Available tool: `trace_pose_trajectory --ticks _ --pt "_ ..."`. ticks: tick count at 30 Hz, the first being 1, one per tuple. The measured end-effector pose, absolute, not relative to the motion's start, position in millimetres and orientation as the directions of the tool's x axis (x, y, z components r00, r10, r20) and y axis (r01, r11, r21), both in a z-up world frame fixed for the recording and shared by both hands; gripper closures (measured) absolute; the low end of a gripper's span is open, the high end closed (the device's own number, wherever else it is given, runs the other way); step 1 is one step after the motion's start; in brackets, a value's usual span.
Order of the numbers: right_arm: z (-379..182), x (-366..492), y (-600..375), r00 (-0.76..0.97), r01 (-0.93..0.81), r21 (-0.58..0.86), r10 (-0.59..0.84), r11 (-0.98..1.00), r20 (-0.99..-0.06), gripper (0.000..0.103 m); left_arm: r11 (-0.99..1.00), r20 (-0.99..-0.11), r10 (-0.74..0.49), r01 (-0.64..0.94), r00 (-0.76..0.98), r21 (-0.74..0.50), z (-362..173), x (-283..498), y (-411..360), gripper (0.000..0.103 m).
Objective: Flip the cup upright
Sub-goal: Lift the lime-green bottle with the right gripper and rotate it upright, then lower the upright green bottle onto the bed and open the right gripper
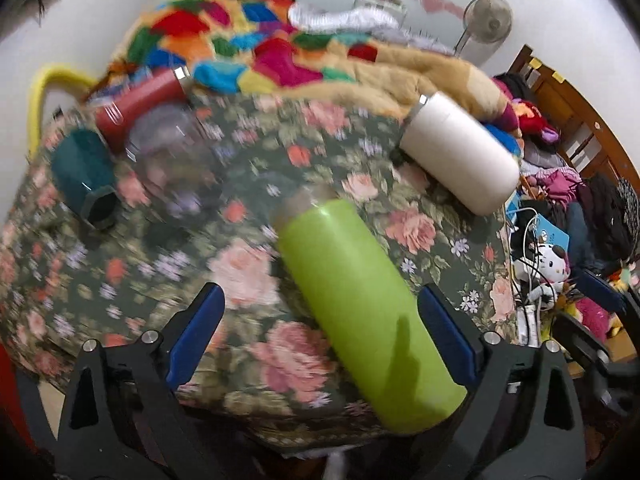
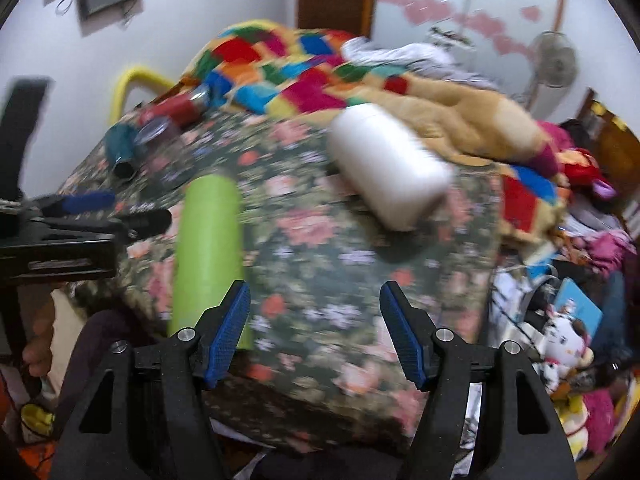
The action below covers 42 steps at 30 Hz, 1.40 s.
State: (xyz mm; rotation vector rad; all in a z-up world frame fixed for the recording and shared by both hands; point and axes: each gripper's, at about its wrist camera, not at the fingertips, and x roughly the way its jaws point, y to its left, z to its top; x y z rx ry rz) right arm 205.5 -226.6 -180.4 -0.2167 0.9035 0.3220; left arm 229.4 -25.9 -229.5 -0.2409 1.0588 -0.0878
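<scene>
A lime green cup (image 1: 360, 308) lies on its side on the floral bedspread (image 1: 248, 184), its base toward me. My left gripper (image 1: 320, 332) is open, its blue pads on either side of the cup's near end without closing on it. The green cup also shows in the right wrist view (image 2: 208, 248). A white cup (image 2: 388, 164) lies on its side farther back; it shows in the left wrist view too (image 1: 460, 152). My right gripper (image 2: 316, 332) is open and empty above the bedspread (image 2: 320, 256), short of the white cup.
A teal cup (image 1: 84, 176), a clear cup (image 1: 168, 148) and a red cup (image 1: 140, 108) lie at the back left. A colourful quilt (image 1: 240, 40) is piled behind. Clutter, cables and a plush toy (image 1: 548, 268) fill the floor to the right.
</scene>
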Motion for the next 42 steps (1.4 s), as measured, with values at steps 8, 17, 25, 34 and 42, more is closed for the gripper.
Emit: trace_pose_trajectory --ticks 8,17,25,34,42 --pt "-173 188 -249 0.636 -0.296 -0.027 0.176 0.955 -0.752 0.039 0.928 -0.917 -0.242 -0.2 0.317 -0.314 -264 260 -25 0.022" --pt "-174 177 -254 0.641 -0.293 0.038 0.225 0.955 -0.734 0.039 0.924 -0.934 -0.201 -0.26 0.296 -0.281 -274 273 -18 0.038" --pt "-172 174 -254 0.634 -0.298 0.059 0.244 0.953 -0.734 0.039 0.971 -0.879 -0.154 -0.095 0.452 -0.219 -221 250 -44 0.041" --pt "-166 174 -250 0.641 -0.299 0.067 0.252 0.952 -0.725 0.039 0.985 -0.769 -0.153 0.038 0.621 -0.166 -151 233 -64 0.041" --pt "-162 179 -250 0.647 -0.291 0.071 0.25 0.954 -0.72 0.039 0.998 -0.705 -0.066 0.041 0.706 -0.053 -125 255 -71 0.041"
